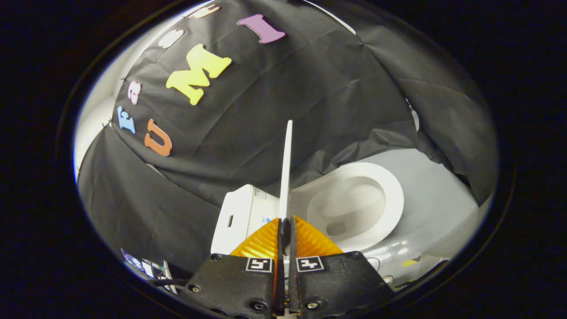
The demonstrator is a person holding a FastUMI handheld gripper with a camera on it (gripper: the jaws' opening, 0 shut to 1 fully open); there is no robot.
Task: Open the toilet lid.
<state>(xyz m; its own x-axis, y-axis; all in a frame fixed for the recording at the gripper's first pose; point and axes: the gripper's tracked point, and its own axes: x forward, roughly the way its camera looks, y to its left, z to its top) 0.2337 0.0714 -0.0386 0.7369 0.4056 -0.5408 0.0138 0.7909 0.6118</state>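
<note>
I am holding the toilet lid (pixel 287 164) raised on edge: the tool (pixel 285 230) is clenched on its free rim, both fingers pressing the thin panel, which is rising from between them toward 12 o'clock.

Hazards, largest first:
1. The lid is looking roughly vertical, so I am judging it not yet past its balance point. If I am releasing here, it could be dropping back onto the seat (pixel 354 201) at 2 o'clock of the fingers.
2. The grip is sitting on a narrow, smooth edge. Any twist of the tool could be letting the panel slip out sideways.
3. The tank (pixel 241 215) is standing at 10 o'clock, just beside the lid. Pushing on too fast could be knocking the lid against it.

Surface and room: the toilet is standing on a pale grey floor (pixel 436 195), which is running out toward 3 o'clock. Black cloth (pixel 274 97) is hanging as the booth's wall behind and to both sides. Small clutter is lying low at 8 o'clock, too small to identify.
</note>
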